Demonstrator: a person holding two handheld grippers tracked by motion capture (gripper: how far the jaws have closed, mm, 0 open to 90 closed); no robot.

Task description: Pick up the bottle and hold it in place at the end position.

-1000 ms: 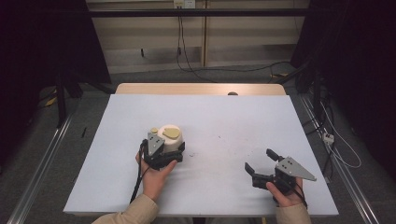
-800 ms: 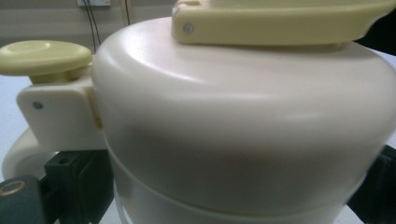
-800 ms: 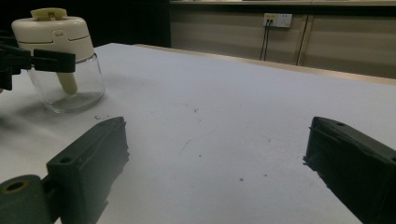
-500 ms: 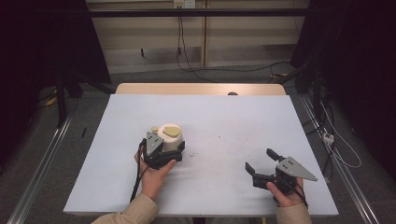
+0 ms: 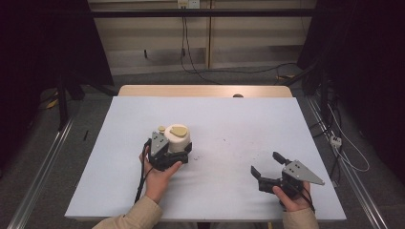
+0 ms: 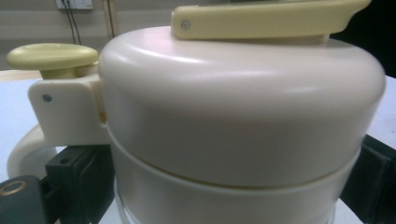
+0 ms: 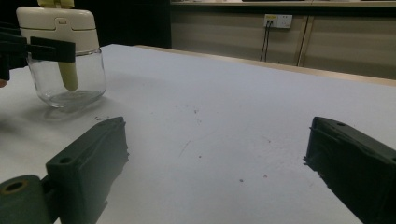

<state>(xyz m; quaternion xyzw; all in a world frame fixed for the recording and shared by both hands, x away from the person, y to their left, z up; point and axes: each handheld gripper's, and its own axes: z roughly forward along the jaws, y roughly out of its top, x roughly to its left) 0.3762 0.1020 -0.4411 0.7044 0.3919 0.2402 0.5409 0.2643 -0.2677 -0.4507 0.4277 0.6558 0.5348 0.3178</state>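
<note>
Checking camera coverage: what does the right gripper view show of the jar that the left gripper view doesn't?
Right gripper view: the clear glass jar body standing on the white table, a pale yellow stem hanging inside it, and its own two black jaws wide apart with nothing between.

Left gripper view: a close-up of the cream plastic lid, its yellow-green round button and curved handle.

Both: the cream lid with the left gripper closed around it.

No readable text, labels, brands or numbers anywhere. Cream lid of the jar [image 6: 243, 107] is blank, so are its glass body and the black jaws. Wall socket plate [image 7: 278, 20] carries no legible marking. Table sheet [image 5: 239, 119] is unprinted.
</note>
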